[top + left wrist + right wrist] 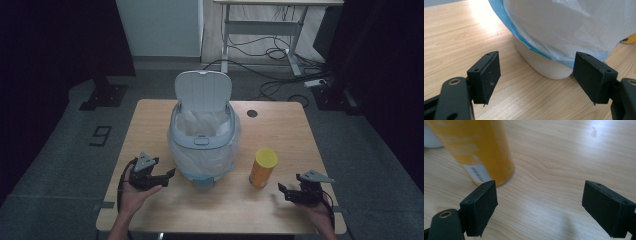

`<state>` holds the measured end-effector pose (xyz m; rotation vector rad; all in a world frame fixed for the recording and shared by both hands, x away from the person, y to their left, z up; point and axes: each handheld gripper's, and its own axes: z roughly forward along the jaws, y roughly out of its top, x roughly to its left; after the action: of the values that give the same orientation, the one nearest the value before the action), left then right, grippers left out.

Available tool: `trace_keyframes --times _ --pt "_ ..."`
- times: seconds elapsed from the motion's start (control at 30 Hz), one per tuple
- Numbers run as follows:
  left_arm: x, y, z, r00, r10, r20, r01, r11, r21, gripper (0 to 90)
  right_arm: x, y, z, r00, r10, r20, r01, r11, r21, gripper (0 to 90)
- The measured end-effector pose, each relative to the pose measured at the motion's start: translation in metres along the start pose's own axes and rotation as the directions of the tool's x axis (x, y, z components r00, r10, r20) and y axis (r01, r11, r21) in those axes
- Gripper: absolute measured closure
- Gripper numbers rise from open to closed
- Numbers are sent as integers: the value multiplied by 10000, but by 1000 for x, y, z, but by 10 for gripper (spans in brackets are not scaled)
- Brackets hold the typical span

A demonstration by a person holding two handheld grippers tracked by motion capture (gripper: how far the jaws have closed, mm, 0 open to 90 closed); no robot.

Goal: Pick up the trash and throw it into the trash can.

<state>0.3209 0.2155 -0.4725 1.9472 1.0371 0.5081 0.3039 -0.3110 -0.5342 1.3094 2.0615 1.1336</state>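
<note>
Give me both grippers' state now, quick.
Left gripper: open, holding nothing, jaws facing the base of the bin.
Right gripper: open, holding nothing, the yellow can just ahead of its jaws.

Pale wood-grain table top (454,37) under the fingers (486,75), smooth with a soft sheen. Ahead of them, thin crinkled translucent plastic liner (564,27) over a smooth white plastic bin (544,66). Matt black pads; glossy yellow canister (479,150) beside the other fingers (481,205).

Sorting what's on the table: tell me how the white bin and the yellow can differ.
The white bin is wide, lined with a plastic bag; the yellow can is slim and bare. The bin's lid stands open; the can's top is capped. The bin is white, the can yellow. Both stand upright on the wooden table.
</note>
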Motion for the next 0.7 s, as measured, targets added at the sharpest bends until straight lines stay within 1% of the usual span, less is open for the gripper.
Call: trace_keyframes --times 0.1,0.23,0.3,0.37,0.4,0.47,0.63,0.7 --pt "-1 -3 3 10000 5 -13 -5 9999 114 222 5 3 -1 9992 -86 -393 80 9999 -149 124" --pt "-3 -6 7 10000 38 50 -40 9996 266 219 14 7 0 9960 -320 -832 291 9989 -360 123" --pt "-6 -8 10 9998 159 68 -162 9990 426 219 20 10 3 9935 -453 -1047 408 9982 -445 121" --pt "-7 -8 10 9997 228 56 -231 9987 464 219 25 13 6 9905 -576 -1250 525 9977 -438 117" --pt "-7 -8 10 9997 228 56 -231 9987 464 219 25 13 6 9905 -576 -1250 525 9977 -438 117" --pt "-8 -8 10 9997 241 57 -243 9986 472 219 31 16 12 9873 -762 -1394 713 9967 -393 108" --pt "-7 -9 10 9998 207 63 -210 9985 503 220 35 18 18 9863 -746 -1473 702 9969 -347 103" --pt "-5 -11 11 9999 105 121 -111 9986 508 221 39 20 23 9850 -799 -1530 753 9965 -356 96"
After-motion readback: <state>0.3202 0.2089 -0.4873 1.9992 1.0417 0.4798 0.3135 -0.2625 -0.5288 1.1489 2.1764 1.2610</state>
